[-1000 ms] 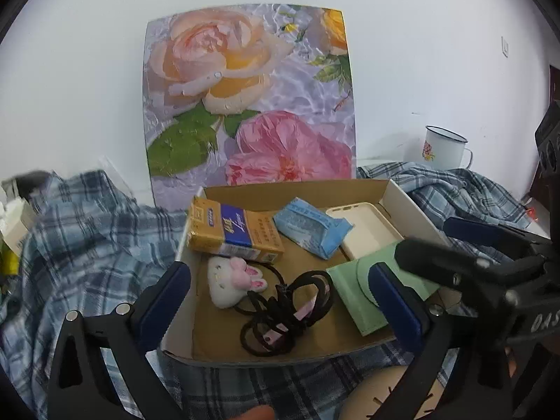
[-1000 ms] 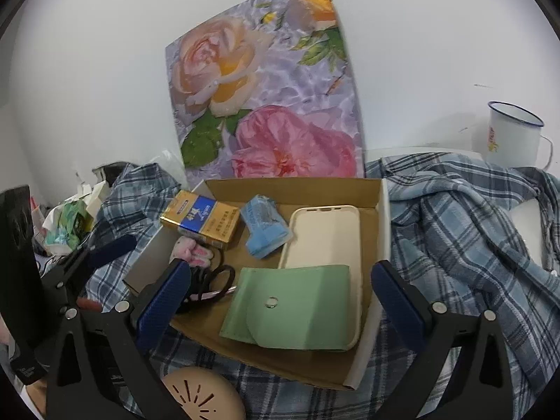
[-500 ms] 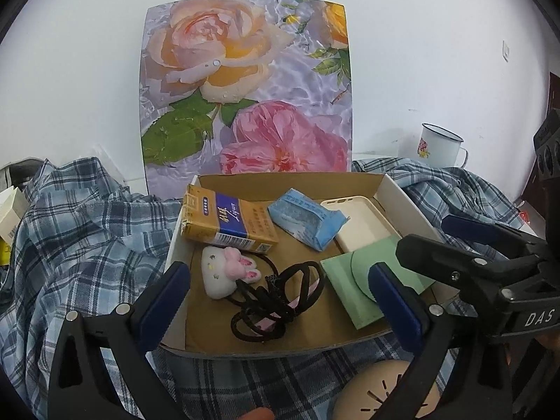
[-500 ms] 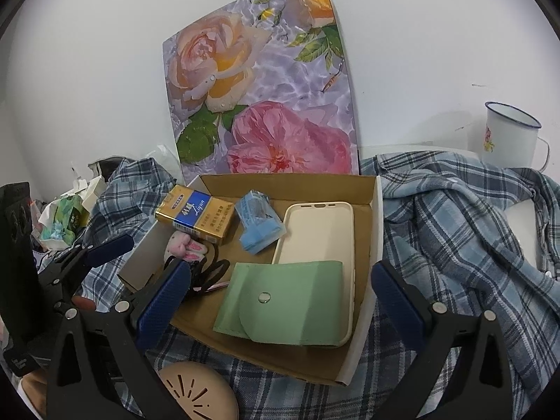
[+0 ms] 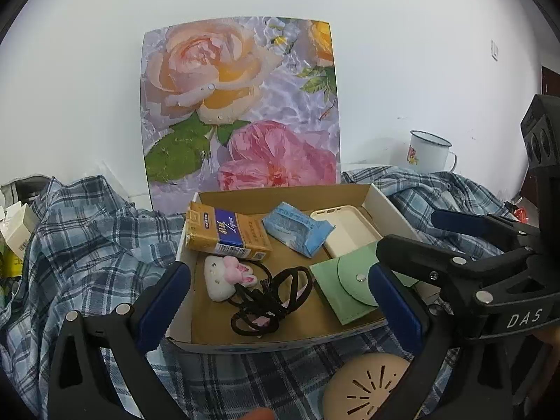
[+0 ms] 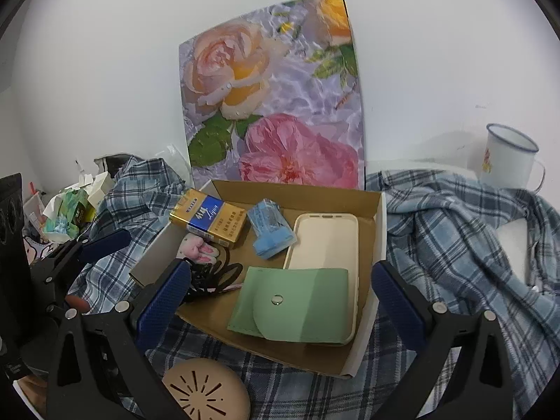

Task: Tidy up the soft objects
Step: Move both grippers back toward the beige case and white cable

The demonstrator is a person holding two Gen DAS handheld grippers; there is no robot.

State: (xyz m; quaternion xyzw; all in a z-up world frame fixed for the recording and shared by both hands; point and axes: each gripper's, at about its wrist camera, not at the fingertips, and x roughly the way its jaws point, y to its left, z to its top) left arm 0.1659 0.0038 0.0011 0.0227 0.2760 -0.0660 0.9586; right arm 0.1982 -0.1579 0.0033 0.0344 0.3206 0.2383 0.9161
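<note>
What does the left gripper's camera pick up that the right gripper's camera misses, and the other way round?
Only the left wrist view shows the whole white plush charm with pink bunny ears and the full tangle of black cord.

Only the right wrist view shows the whole cream phone case and the crumpled green and white packaging at far left.

Both show the cardboard tray, gold and blue carton, blue tissue pack, green snap pouch, white enamel mug, plaid shirt and rose picture.

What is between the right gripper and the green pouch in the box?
Nothing visible. The right gripper is open and the green pouch lies uncovered, partly on the cream phone case, inside the cardboard box. Only the low front wall of the box lies before it.
</note>
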